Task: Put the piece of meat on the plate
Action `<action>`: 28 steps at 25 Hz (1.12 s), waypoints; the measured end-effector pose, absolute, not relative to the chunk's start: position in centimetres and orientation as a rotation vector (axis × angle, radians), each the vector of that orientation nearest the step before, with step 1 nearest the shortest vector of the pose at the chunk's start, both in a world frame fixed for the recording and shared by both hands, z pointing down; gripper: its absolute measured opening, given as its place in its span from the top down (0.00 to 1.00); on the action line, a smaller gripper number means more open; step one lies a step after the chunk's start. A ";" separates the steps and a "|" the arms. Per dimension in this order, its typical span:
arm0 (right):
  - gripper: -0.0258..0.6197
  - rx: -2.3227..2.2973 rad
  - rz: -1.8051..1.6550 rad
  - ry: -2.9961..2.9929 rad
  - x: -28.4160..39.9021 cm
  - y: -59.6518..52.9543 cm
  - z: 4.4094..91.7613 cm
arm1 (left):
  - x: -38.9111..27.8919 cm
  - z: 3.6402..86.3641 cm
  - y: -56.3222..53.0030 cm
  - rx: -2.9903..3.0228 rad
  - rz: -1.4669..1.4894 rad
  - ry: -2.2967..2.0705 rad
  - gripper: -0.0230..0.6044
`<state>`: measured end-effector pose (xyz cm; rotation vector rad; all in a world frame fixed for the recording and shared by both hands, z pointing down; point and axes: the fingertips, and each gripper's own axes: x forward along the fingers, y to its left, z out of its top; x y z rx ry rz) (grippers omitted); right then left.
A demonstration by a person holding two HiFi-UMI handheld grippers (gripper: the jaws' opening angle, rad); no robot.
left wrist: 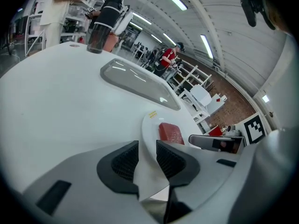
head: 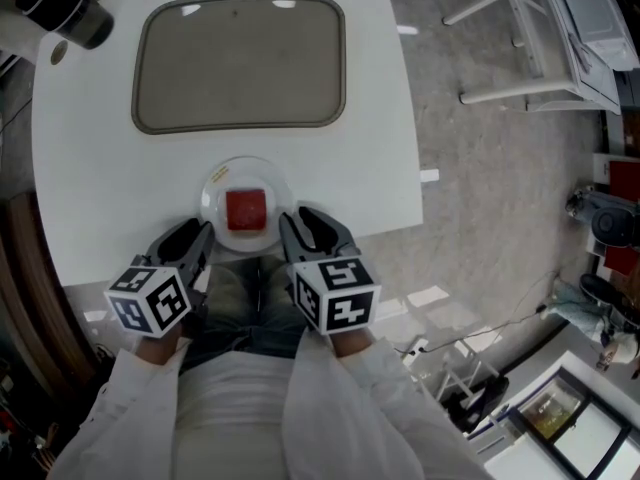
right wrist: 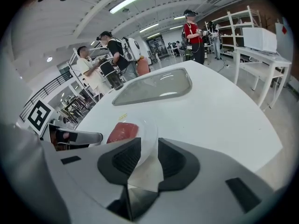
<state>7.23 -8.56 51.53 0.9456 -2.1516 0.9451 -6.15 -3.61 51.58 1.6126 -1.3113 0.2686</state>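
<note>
Grippers, pair: left gripper (head: 197, 236) and right gripper (head: 300, 230), jaws apart, each astride the plate (head: 208, 203) rim, neither clamping it.
Meat (head: 246, 209) lies mid-plate; plate sits at the table (head: 380, 118) near edge. Judged step: clear off. Draw both straight back together, level, lest a pad catch the rim and tip it.

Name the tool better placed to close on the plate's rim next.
Right, narrowly. Both tools stand open with the rim of the plate between their jaws, meat already on it. In the head view the right tool reaches slightly further along the plate than the left tool.
</note>
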 end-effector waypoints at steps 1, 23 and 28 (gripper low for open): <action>0.80 0.946 0.948 -2.147 7.2 -8.6 51.7 | -6.2 51.7 -3.6 1.606 0.265 -1.309 0.80; 0.80 0.936 0.977 -2.115 6.8 -7.9 52.9 | -5.0 52.0 -3.7 1.585 0.253 -1.264 0.79; 0.80 0.942 0.979 -2.108 6.9 -8.0 52.9 | -5.2 52.1 -4.1 1.575 0.234 -1.277 0.79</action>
